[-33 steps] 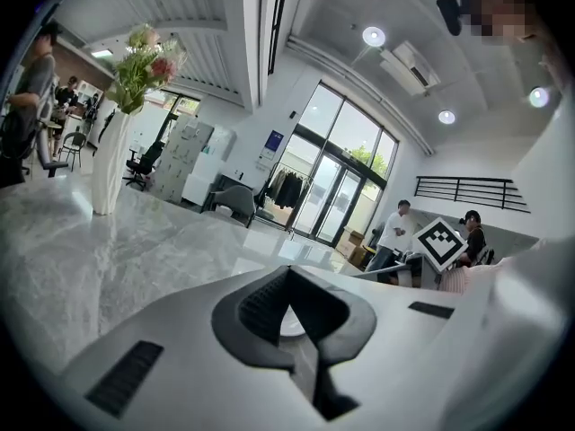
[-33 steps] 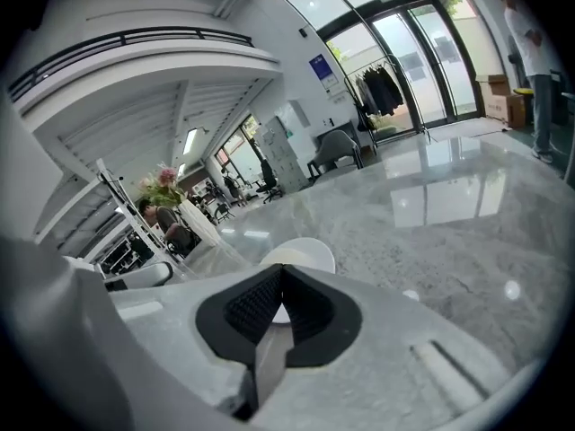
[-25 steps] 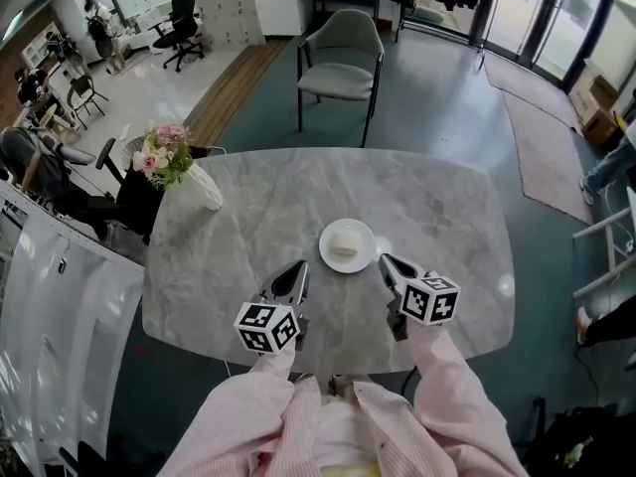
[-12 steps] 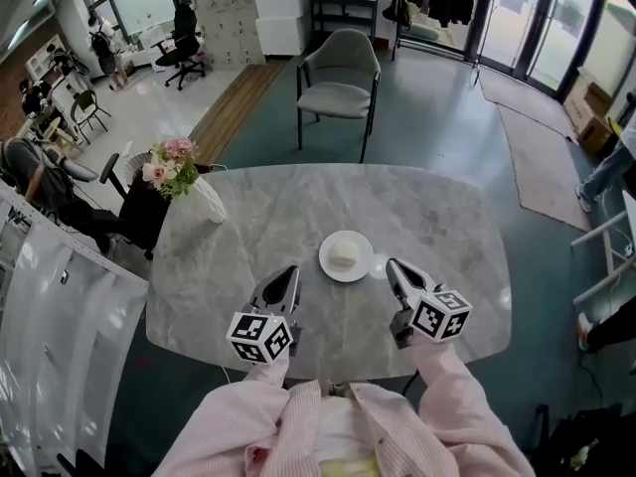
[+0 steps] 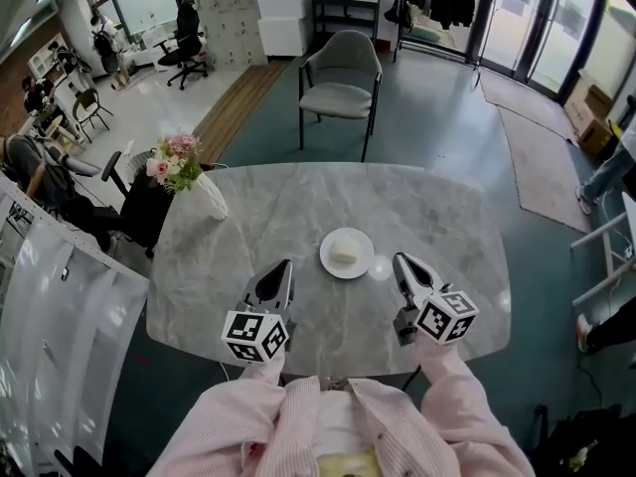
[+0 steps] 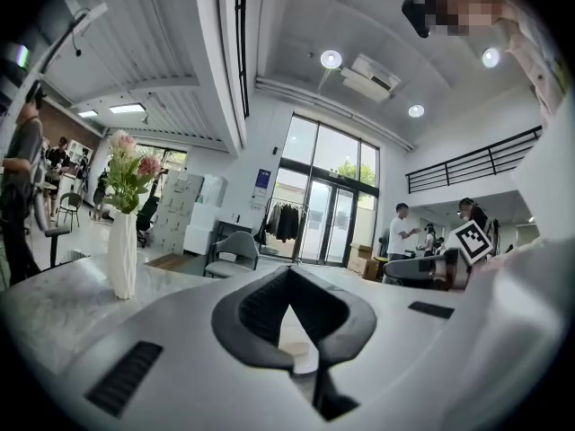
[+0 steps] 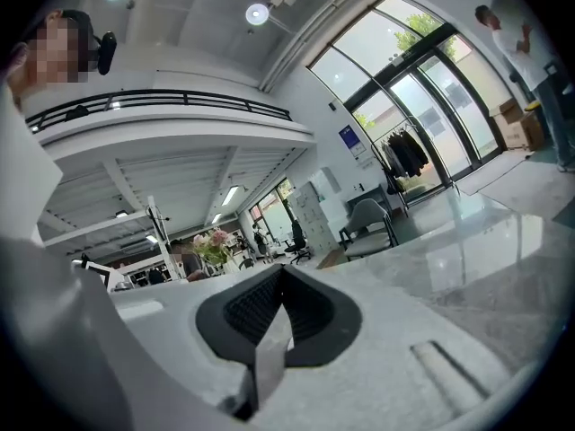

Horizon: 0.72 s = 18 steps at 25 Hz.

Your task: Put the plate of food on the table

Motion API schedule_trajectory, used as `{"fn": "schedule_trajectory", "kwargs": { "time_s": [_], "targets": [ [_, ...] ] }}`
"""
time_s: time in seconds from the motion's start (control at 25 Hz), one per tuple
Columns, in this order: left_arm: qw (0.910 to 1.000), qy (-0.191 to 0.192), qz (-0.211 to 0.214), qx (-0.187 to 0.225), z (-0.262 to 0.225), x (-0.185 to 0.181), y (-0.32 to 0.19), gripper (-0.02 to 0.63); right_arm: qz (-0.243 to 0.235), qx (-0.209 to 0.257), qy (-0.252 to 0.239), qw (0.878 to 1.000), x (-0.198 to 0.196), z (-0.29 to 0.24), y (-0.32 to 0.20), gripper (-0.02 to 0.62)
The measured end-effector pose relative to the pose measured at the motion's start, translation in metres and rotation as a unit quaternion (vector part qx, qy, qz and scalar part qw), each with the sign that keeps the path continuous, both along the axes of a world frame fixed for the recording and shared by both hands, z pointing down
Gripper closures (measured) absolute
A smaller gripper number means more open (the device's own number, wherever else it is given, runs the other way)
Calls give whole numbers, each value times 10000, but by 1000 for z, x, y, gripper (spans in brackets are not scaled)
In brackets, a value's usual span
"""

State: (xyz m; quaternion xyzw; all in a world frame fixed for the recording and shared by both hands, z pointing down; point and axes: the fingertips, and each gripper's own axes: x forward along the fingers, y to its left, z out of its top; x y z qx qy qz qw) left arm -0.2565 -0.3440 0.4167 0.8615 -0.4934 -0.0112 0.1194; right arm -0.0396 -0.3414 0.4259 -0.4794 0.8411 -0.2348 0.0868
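One plate (image 5: pixel 327 257) with pale food (image 5: pixel 344 256)

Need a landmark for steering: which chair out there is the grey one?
The armchair just beyond the table's far edge; the office chair far off at upper left is black.

Bright daylight from tall windows (image 6: pixel 328 209), round ceiling lamps (image 6: pixel 331 58), fisheye-bent dark edges.

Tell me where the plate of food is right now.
In the head view, the plate sits on the grey table near its middle, ahead of and between the left gripper and the right gripper, touched by neither.
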Motion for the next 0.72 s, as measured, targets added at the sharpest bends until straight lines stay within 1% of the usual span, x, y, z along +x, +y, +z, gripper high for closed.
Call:
{"fn": "schedule_trajectory", "kwargs": {
  "time_s": [0.28,0.72],
  "targets": [
    [9998,-21,-166,70,-3,-13,-2,611,160,142,128,9997,8,-2,0,591],
    [9996,-93,-242,112,-9,-13,-1,611,291,205,337,9988,19,-3,2,591]
  ]
}}
